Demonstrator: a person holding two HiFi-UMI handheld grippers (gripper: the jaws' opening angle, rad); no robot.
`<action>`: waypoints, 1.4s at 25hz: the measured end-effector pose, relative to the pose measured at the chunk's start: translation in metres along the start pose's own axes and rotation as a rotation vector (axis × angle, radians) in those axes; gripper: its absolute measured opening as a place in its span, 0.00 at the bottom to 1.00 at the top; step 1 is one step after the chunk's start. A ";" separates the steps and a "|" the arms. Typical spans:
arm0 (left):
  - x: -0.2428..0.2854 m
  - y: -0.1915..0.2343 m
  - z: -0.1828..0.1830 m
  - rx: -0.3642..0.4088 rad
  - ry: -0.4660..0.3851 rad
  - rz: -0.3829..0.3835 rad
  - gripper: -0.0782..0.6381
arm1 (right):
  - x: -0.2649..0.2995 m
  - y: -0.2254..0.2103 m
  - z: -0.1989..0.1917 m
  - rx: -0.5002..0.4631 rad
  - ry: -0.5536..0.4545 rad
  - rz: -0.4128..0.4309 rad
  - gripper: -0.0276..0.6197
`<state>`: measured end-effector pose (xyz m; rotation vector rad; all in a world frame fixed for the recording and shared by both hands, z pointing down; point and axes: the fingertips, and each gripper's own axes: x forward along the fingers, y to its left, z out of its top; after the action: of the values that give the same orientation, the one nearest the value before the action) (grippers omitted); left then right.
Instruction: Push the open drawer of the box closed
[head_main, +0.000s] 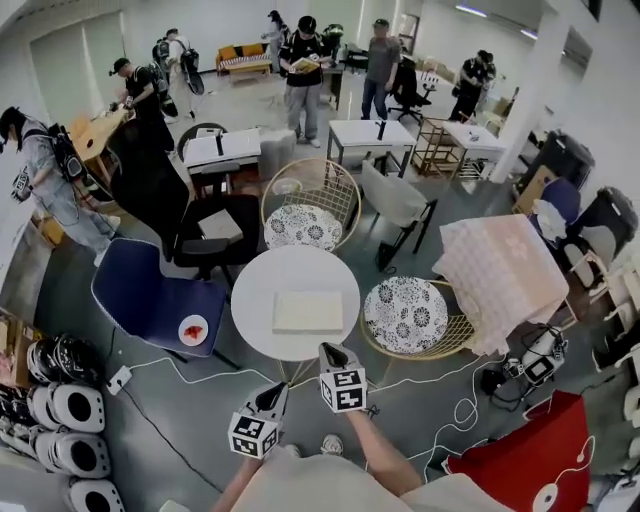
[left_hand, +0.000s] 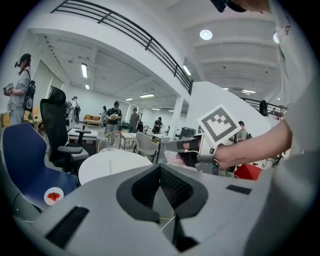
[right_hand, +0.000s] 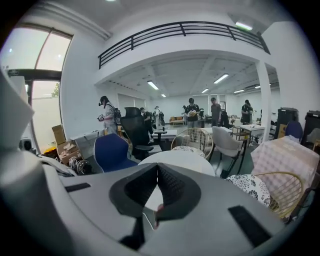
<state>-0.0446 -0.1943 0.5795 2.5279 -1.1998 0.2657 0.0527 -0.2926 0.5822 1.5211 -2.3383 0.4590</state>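
Note:
A flat white box (head_main: 308, 311) lies in the middle of a round white table (head_main: 260, 285); its drawer cannot be made out from above. Both grippers hang in front of the table's near edge, apart from the box. My left gripper (head_main: 274, 393) is lower and to the left, its jaws shut with nothing between them (left_hand: 160, 168). My right gripper (head_main: 331, 351) is just short of the table rim, also shut and empty (right_hand: 156, 168). The table top (right_hand: 177, 159) lies ahead in the right gripper view. The right gripper (left_hand: 192, 148) shows in the left gripper view too, held by a hand.
A blue chair (head_main: 150, 295) with a small plate (head_main: 193, 329) stands left of the table. Wicker chairs with patterned cushions stand right (head_main: 405, 315) and behind (head_main: 302, 225). Cables run over the floor. Helmets (head_main: 60, 405) lie at far left, a red bag (head_main: 520, 460) lower right. People stand further back.

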 end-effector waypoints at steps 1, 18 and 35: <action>0.003 -0.002 0.006 0.010 -0.011 -0.008 0.13 | -0.003 -0.001 0.005 -0.008 -0.012 -0.002 0.07; -0.032 -0.024 0.014 0.053 -0.057 -0.115 0.13 | -0.097 0.053 0.010 -0.044 -0.180 -0.026 0.07; -0.087 -0.068 -0.003 0.038 -0.089 -0.070 0.13 | -0.164 0.086 -0.021 -0.060 -0.209 -0.018 0.07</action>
<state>-0.0461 -0.0906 0.5417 2.6336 -1.1458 0.1613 0.0392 -0.1165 0.5235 1.6312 -2.4660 0.2330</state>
